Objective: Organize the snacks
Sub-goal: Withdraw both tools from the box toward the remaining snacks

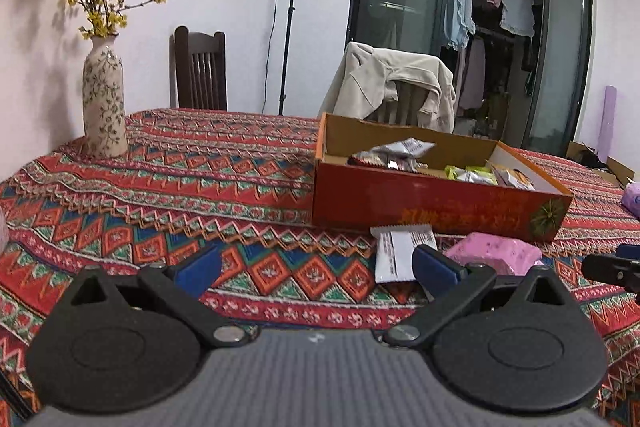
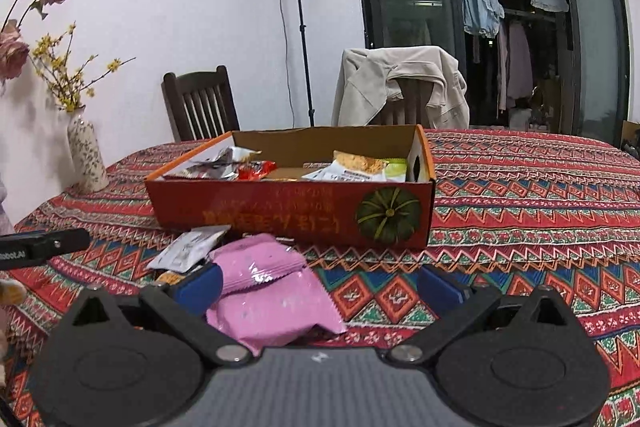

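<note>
Left wrist view: red cardboard box (image 1: 436,203), open-topped, crinkled foil snack packets inside, sits on a zigzag-patterned woven tablecloth (image 1: 180,187). Floral ceramic vase (image 1: 104,103) far left of the box. White flat packet (image 1: 400,253) just before the box; left gripper (image 1: 316,267) jaws wide apart, empty, packet beside its right finger.

Right wrist view: glossy pink packets (image 2: 272,291), two stacked, before the box (image 2: 296,207). Right gripper (image 2: 318,287) spread open, packets against its left finger.
</note>
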Demonstrator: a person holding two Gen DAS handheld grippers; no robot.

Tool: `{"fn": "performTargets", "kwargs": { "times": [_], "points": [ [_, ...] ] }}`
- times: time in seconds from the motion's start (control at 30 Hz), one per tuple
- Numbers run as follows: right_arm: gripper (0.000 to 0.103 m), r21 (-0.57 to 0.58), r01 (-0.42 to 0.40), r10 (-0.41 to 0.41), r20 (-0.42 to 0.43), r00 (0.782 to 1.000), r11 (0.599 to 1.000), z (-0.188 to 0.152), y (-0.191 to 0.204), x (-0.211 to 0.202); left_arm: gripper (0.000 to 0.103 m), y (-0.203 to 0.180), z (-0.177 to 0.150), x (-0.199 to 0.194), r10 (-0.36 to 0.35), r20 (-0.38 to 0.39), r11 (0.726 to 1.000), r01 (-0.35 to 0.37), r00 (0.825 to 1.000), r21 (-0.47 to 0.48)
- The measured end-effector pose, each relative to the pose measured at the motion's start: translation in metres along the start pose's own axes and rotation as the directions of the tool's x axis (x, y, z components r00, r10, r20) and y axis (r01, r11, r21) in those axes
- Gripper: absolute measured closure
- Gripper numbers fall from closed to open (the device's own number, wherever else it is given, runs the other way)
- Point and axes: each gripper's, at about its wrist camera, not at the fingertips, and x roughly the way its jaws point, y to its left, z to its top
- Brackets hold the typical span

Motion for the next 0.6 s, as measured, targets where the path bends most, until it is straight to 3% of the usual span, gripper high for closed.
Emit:
{"fn": "performTargets", "kwargs": {
  "times": [0.37,0.6],
  "points": [
    [0.000,-0.046,0.001,-0.004,-0.067,0.998,0.999,-0.003,0.020,0.010,0.000,-0.001,-0.006,0.006,-0.021,-0.009,1.000,0.021,1.000,-0.012],
    [0.000,-0.133,-0.019,-0.003,-0.167,0.986,0.991,0.000,0.038,0.040,0.000,0.004,-0.009,0.012,-0.025,-0.022,0.999,0.024,0.999,-0.037]
  ]
}}
